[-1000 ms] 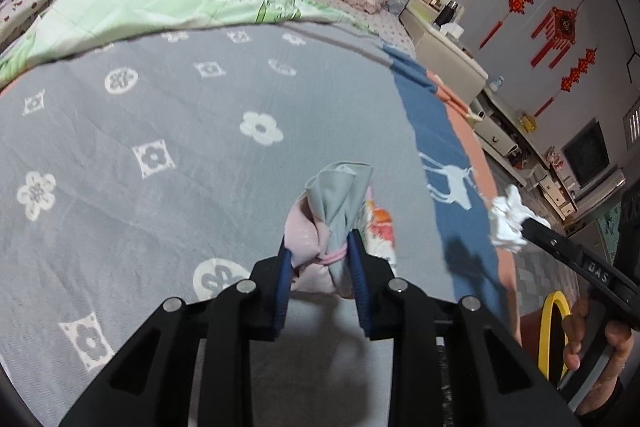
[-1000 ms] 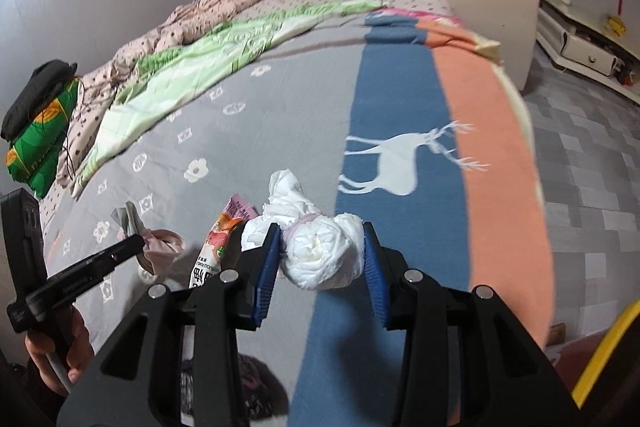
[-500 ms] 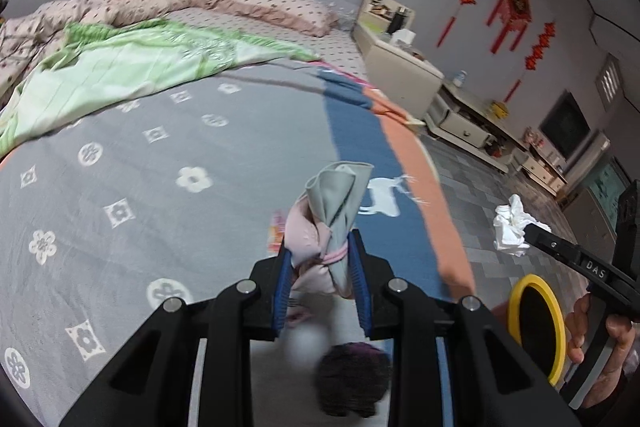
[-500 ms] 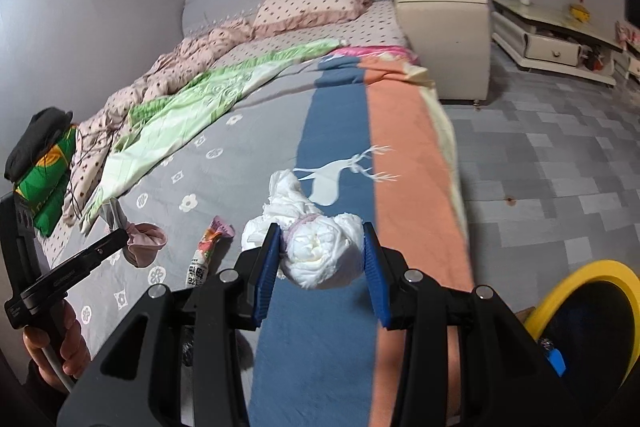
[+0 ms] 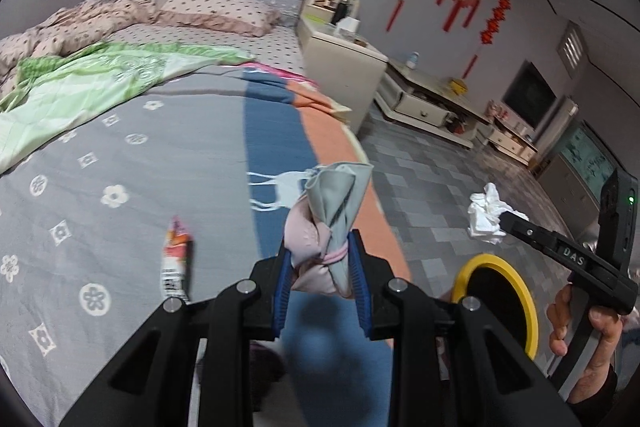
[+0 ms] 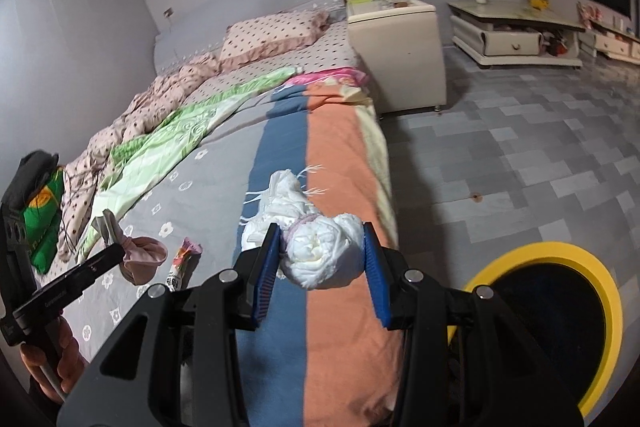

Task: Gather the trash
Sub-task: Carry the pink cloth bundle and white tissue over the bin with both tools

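Note:
My left gripper (image 5: 320, 277) is shut on a pink and grey tied bundle (image 5: 326, 223), held above the bed's right edge. It also shows in the right wrist view (image 6: 140, 255). My right gripper (image 6: 320, 273) is shut on a white tied bundle (image 6: 316, 251), held over the orange stripe of the blanket; it shows in the left wrist view (image 5: 486, 215) too. A yellow-rimmed bin (image 6: 600, 291) stands on the floor beside the bed, also in the left wrist view (image 5: 524, 301). A snack wrapper (image 5: 175, 259) lies on the grey blanket.
The bed (image 5: 120, 155) carries a green quilt (image 5: 80, 87) and a dotted pillow (image 5: 216, 9). A cream nightstand (image 6: 396, 39) stands at the head of the bed, a low TV cabinet (image 6: 516, 35) beyond it. The tiled floor (image 6: 540, 155) lies to the right.
Both grippers have swung right, away from the bed's middle toward its edge, with their bundles still held. The yellow bin has come into view and grown larger.

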A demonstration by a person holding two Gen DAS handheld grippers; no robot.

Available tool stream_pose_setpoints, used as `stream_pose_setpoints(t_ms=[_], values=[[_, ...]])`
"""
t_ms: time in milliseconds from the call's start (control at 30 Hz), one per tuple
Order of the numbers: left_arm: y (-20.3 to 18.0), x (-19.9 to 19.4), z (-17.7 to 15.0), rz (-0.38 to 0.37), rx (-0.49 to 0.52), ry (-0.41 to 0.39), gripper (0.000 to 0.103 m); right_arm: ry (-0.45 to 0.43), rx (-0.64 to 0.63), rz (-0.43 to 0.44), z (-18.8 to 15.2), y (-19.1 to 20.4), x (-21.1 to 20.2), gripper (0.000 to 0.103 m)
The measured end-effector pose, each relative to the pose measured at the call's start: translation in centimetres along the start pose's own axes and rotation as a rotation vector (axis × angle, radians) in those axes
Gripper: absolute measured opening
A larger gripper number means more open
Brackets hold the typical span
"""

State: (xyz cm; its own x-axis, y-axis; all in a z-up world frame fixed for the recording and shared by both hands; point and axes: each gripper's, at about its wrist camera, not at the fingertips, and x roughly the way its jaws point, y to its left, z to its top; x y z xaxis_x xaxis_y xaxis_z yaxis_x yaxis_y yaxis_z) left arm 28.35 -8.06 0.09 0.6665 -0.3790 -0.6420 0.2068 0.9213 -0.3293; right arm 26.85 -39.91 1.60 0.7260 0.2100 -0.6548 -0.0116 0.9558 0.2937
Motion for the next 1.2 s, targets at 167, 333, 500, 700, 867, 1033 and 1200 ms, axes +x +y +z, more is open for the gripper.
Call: stream_pose_setpoints(t_ms=[167,333,500,700,867,1033,1200], values=[[-3.8,0.7,0.0,-0.036,0.050,0.011,0.025,-0.017,0.040,-0.023,-0.2,-2.9,-1.7,0.039],[-7.1,1.7,-0.3,-0.066,0.099,0.029,0.025,-0.036,0.074,-0.046,-0.3,-5.8,-3.4,0.039],[-10.2,2.9,-0.7,-0.101,0.143,0.049,0.025,-0.045,0.116,-0.063,-0.7,-8.5,-4.9,0.039],[-14.3,4.5,-1.4,-0.139,0.201,0.077,0.025,-0.056,0.154,-0.094,-1.6,-11.5,-6.3,0.039],[-17.0,6.2,-2.3,-0.174,0.228,0.114,0.025,-0.070,0.164,-0.143,-2.4,-13.4,-7.4,0.039],[-19.2,8.1,-3.5,-0.200,0.251,0.155,0.025,-0.071,0.205,-0.170,-3.3,-15.9,-8.0,0.039],[-20.8,10.1,-4.3,-0.224,0.262,0.193,0.025,-0.066,0.251,-0.199,-4.3,-18.4,-8.1,0.039]])
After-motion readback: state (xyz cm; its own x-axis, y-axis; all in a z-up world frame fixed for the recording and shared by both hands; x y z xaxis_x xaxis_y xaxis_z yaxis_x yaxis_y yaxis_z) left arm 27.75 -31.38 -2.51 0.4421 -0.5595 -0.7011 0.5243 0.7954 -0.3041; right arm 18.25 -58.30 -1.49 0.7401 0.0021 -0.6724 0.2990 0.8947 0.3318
